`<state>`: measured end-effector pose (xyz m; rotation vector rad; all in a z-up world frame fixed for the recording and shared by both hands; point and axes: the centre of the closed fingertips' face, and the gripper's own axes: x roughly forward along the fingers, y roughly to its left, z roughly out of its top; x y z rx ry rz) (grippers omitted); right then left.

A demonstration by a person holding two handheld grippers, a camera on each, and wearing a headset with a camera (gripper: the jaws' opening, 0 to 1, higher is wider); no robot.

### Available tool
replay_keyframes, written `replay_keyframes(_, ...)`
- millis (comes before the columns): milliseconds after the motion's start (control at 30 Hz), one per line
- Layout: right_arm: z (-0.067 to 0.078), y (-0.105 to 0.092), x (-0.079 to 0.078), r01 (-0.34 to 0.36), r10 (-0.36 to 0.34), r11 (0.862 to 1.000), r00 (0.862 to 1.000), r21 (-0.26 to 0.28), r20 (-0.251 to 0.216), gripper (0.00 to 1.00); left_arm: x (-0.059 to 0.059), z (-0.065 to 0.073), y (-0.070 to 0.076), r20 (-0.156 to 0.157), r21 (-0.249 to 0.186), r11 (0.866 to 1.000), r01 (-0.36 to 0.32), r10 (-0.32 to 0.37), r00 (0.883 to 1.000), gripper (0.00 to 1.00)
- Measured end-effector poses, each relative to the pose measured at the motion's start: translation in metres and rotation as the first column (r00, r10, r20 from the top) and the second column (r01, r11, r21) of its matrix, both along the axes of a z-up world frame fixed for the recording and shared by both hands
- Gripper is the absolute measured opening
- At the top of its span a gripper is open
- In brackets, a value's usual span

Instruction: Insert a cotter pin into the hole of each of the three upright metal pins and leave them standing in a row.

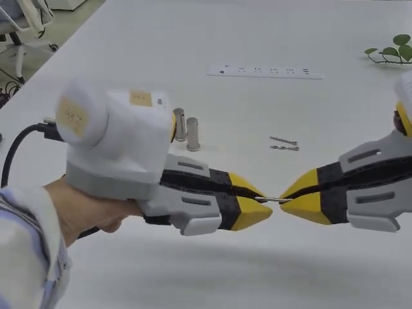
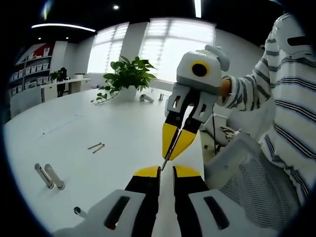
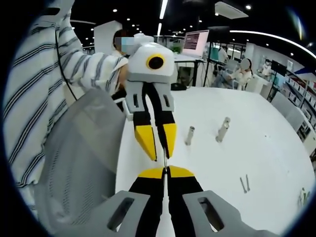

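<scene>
Right gripper [image 1: 285, 201]: reaching in from the right of the head view, jaws drawn narrow and pinching one end of a thin cotter pin [image 1: 273, 200].

Left gripper [image 1: 264, 201]: facing the right gripper tip to tip, with a hand [image 1: 90, 215] holding its body. Its jaws are standing only slightly apart (a slim gap is showing in its own view), and I cannot tell whether they are gripping anything.

Cotter pin: lying roughly level, bridging the small space between the two sets of yellow tips. Its free end is reaching into the left gripper's tips, and it is hanging clear of the table [image 1: 193, 38].

Metal pins [image 1: 192, 134]: two are standing upright side by side, just beyond the left gripper's body and well apart from the tips.

Spare cotter pins [image 1: 284, 148]: two are lying on the table just beside each other, beyond the meeting tips, between them and the power strip [image 1: 264, 71].

Plant [image 1: 389, 51]: sitting far beyond the right gripper, at the table's edge.
</scene>
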<state>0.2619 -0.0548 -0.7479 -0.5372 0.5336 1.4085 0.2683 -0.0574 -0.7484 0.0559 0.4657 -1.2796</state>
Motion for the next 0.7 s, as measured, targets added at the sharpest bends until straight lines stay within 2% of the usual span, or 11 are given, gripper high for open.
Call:
replay_keyframes(233, -0.007, 0.006, 0.007, 0.042, -0.042, 0.999, 0.999, 0.005, -0.006, 0.02, 0.005, -0.007, 0.016, -0.002, 0.023, 0.999, -0.049, 0.049, 0.999, 0.11)
replay_keyframes(433, -0.012, 0.014, 0.015, 0.066, -0.066, 0.998, 0.998, -0.001, -0.002, 0.02, 0.012, -0.012, 0.041, -0.002, 0.045, 0.992, -0.118, 0.118, 0.993, 0.12)
replay_keyframes(700, -0.018, 0.021, 0.029, 0.117, -0.117, 0.993, 0.993, -0.01, -0.002, 0.02, 0.023, -0.024, 0.079, 0.004, 0.092, 0.969, -0.23, 0.231, 0.973, 0.13)
